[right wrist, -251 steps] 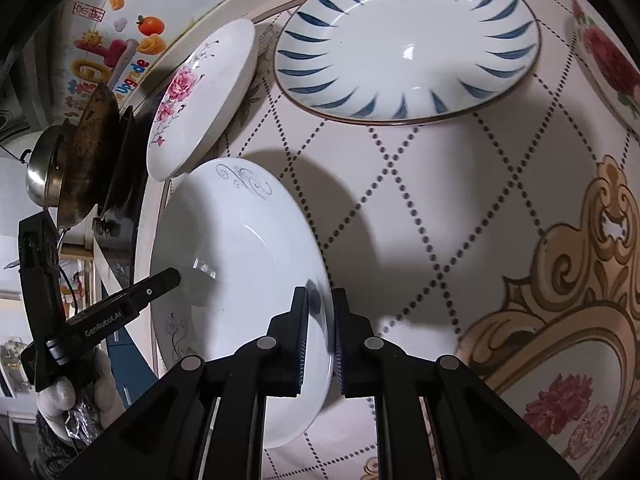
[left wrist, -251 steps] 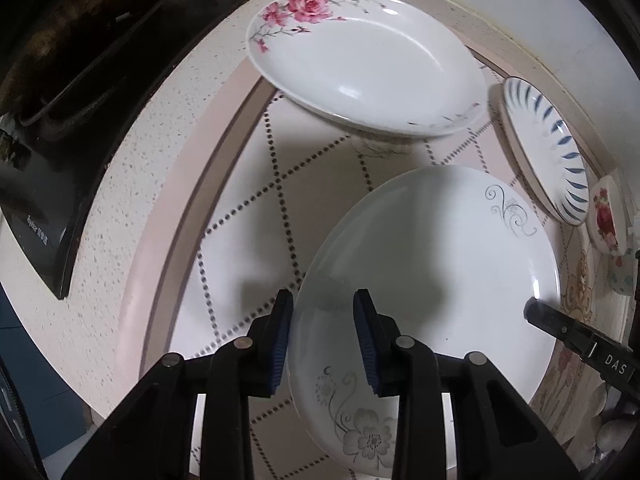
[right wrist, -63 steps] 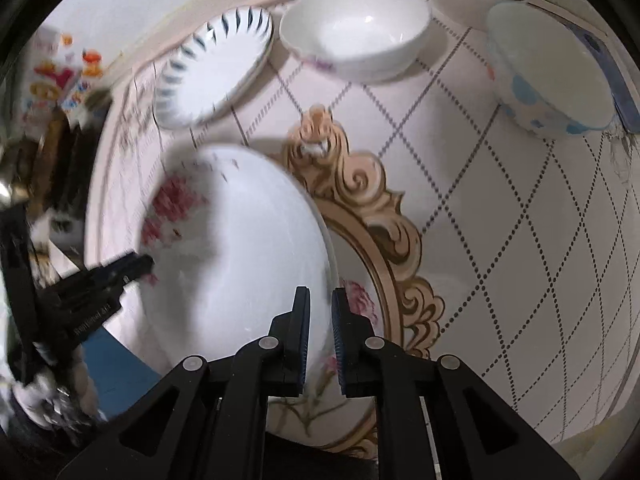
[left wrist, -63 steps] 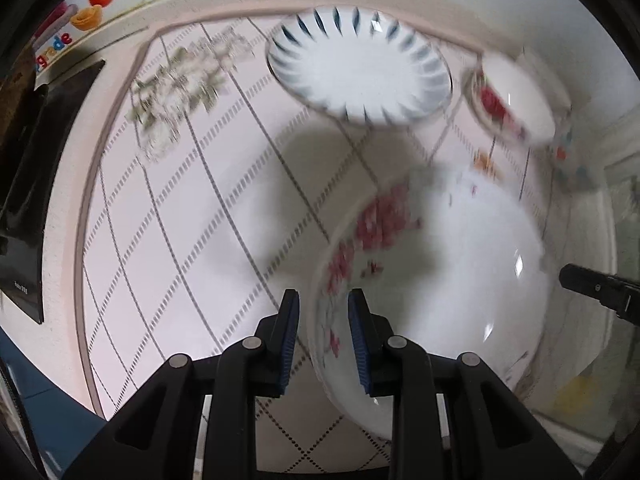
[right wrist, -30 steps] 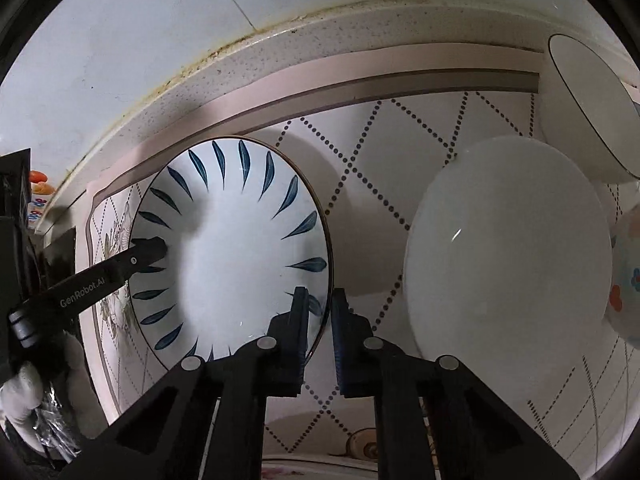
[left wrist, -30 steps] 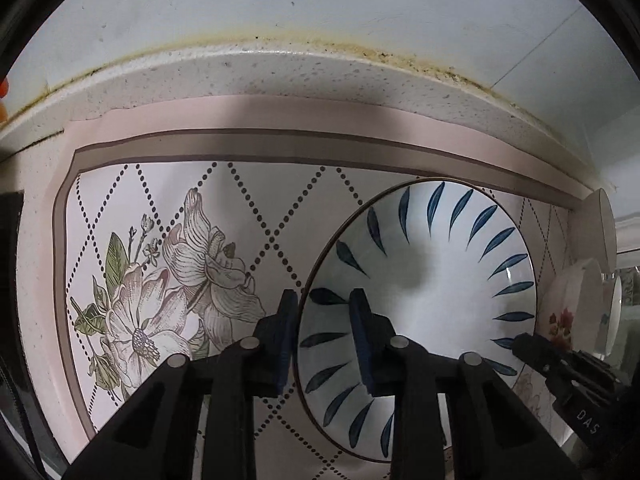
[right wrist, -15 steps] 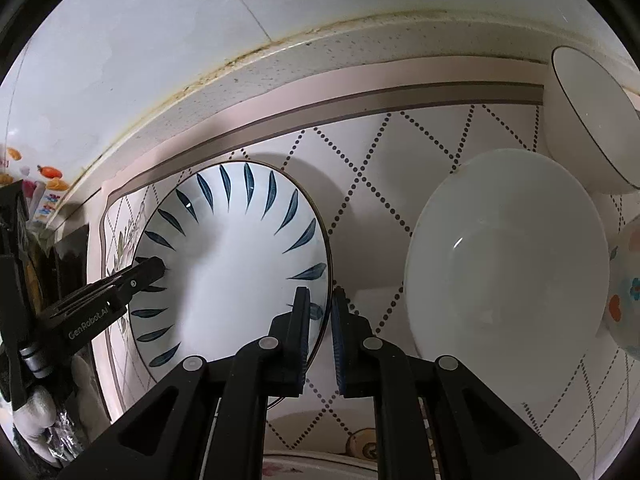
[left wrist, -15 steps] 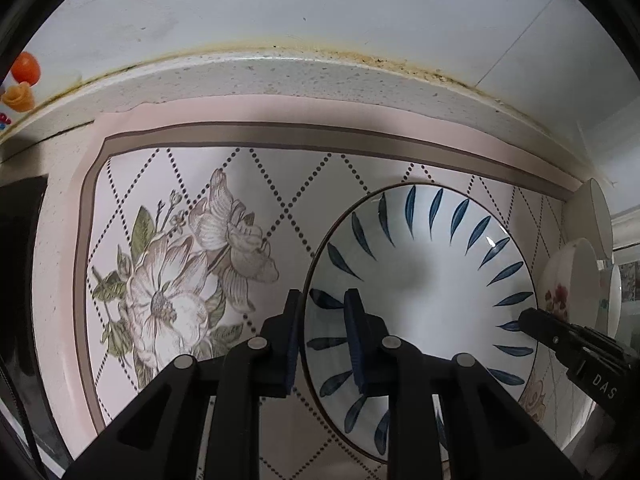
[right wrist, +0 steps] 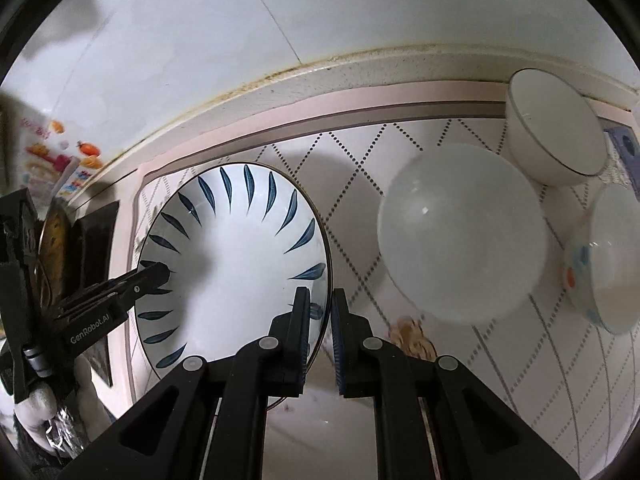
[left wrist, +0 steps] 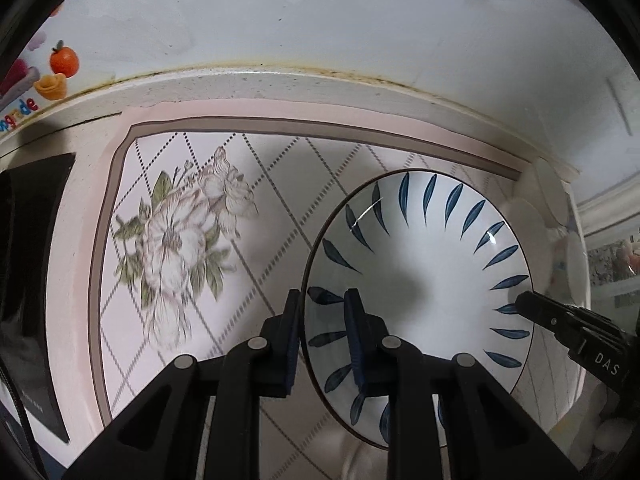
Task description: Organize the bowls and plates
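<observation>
Left gripper (left wrist: 322, 334) and right gripper (right wrist: 321, 330) are each being kept clamped on opposite rims of the blue-leaf plate (left wrist: 420, 280), which is being held between them above the patterned mat (left wrist: 192, 240). Level, equal grip is being advised; white bowl (right wrist: 462, 252) beside the right claw should be cleared.

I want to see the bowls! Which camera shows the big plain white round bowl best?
The right wrist view: the big plain white round bowl shows whole there, beside the blue-leaf patterned plate. The left wrist view shows only blurred white slivers past that plate's far rim, and I cannot tell which bowl they belong to.
</observation>
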Demonstrator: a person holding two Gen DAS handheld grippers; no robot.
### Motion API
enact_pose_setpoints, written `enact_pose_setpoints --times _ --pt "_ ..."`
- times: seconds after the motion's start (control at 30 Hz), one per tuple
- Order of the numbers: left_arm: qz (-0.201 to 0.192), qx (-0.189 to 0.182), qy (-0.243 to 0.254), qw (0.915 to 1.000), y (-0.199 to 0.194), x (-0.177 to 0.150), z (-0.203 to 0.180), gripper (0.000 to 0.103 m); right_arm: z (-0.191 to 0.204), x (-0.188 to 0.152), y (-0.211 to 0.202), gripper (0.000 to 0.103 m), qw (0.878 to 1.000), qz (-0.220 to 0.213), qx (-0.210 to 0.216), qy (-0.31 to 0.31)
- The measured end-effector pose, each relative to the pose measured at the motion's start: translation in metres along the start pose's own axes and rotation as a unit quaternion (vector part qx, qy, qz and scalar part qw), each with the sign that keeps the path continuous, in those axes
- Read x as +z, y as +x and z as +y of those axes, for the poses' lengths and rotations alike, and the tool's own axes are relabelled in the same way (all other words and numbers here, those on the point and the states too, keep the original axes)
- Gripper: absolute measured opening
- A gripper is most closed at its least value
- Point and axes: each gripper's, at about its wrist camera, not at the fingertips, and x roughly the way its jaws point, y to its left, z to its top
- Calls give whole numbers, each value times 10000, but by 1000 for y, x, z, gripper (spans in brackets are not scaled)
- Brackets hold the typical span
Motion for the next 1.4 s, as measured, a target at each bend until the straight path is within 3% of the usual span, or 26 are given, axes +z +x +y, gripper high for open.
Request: enact_pose_setpoints --times 0.2,0.33,0.63,1.4 --pt "-30 -98 27 9999 -22 -21 -33 18 -9 -36 -34 12 9999 -23 56 -157" --pt "47 -136 29 9999 -10 -31 -56 18 -24 -63 -51 12 9997 32 54 -242" --pt "354 -4 -67 9994 3 -80 -67 18 -44 -118 -52 12 9985 297 22 -462" --pt "627 359 -79 9974 35 -108 -77 18 -64 -148 -23 12 9966 519 -38 -643"
